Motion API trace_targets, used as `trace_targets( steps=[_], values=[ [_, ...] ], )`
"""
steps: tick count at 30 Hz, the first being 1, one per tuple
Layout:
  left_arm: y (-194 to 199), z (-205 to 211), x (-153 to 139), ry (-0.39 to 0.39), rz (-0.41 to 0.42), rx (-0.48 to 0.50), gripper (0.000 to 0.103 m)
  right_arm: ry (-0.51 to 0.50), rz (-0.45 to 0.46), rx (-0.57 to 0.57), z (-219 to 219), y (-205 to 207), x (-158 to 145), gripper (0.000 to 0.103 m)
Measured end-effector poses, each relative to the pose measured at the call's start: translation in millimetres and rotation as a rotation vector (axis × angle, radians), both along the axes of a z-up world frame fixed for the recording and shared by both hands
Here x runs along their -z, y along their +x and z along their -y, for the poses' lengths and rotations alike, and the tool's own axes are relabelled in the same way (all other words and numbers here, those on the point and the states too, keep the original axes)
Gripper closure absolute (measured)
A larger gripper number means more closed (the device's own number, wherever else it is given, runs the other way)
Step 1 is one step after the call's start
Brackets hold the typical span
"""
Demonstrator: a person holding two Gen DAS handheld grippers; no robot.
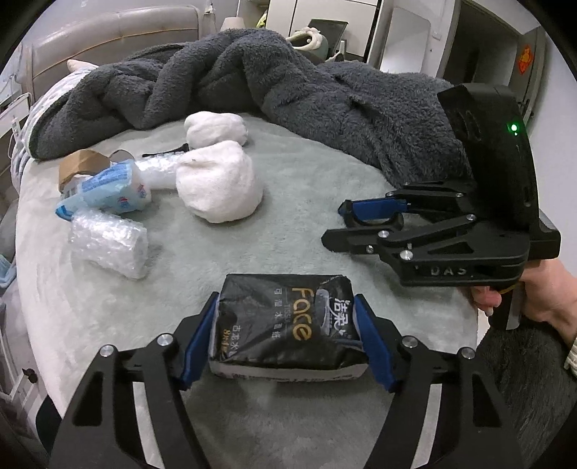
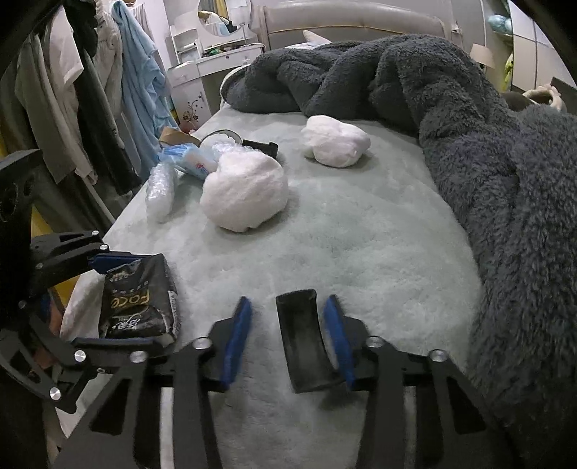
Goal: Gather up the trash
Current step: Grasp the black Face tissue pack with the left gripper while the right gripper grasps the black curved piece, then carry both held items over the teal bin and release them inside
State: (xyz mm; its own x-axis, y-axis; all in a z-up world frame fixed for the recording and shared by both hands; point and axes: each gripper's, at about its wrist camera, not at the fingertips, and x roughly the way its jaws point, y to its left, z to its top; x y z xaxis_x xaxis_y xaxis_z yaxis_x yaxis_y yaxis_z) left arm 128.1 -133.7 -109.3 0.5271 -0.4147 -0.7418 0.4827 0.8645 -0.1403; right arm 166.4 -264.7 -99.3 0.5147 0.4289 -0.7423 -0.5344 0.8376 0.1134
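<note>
My left gripper (image 1: 286,337) is shut on a black tissue pack (image 1: 285,321) printed "Face", at the near edge of the bed; it also shows in the right wrist view (image 2: 139,299). My right gripper (image 2: 286,341) is open over the bed; a curved black piece (image 2: 303,342) lies against its right finger, and I cannot tell if it is held. The right gripper shows in the left wrist view (image 1: 335,225). Farther back lie a bubble-wrap roll (image 1: 108,243), a blue-and-white wrapper (image 1: 108,189), a cardboard tape roll (image 1: 81,164) and two white wads (image 1: 220,180) (image 1: 216,128).
A pale green fuzzy sheet (image 2: 324,234) covers the bed. A dark grey blanket (image 2: 487,162) is heaped along the back and right. Clothes (image 2: 90,90) hang at the left beside the bed. A dressing table with a round mirror (image 2: 223,18) stands behind.
</note>
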Motion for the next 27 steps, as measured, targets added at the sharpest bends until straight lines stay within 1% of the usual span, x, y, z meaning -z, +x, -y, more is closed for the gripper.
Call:
trace_targets(
  steps=[1, 2, 7, 11, 17, 19, 27],
  values=[
    [-0.9, -2.6, -2.7, -0.008, 0.003, -0.010, 0.029, -0.002, 0.006, 0.005, -0.4, -0.2, -2.5, 0.077],
    [-2.1, -3.8, -4.3, -0.013, 0.007, -0.016, 0.029, 0.005, 0.010, 0.010, -0.1, 0.0, -5.5, 0.078],
    [-6.6, -19.1, -18.0, -0.052, 0.027, -0.074, 0.029, 0.023, 0.024, 0.036, 0.5, -1.0, -19.0, 0.079],
    [-9.7, -33.2, -27.7, -0.069, 0.048, -0.127, 0.029, 0.037, 0.033, 0.042, -4.4, -1.7, -27.3, 0.079],
    [-11.3, -57.7, -38.2, -0.047, 0.078, -0.228, 0.029, 0.061, 0.049, 0.025, -30.4, -1.3, -46.0, 0.079],
    [-11.1, -70.1, -39.8, -0.046, 0.079, -0.269, 0.029, 0.077, 0.061, 0.008, -41.7, -3.1, -54.8, 0.079],
    [-13.4, -131.5, -46.9, -0.039, 0.088, -0.451, 0.029, 0.096, 0.062, -0.020, -84.7, -1.3, -77.1, 0.079]
  ],
)
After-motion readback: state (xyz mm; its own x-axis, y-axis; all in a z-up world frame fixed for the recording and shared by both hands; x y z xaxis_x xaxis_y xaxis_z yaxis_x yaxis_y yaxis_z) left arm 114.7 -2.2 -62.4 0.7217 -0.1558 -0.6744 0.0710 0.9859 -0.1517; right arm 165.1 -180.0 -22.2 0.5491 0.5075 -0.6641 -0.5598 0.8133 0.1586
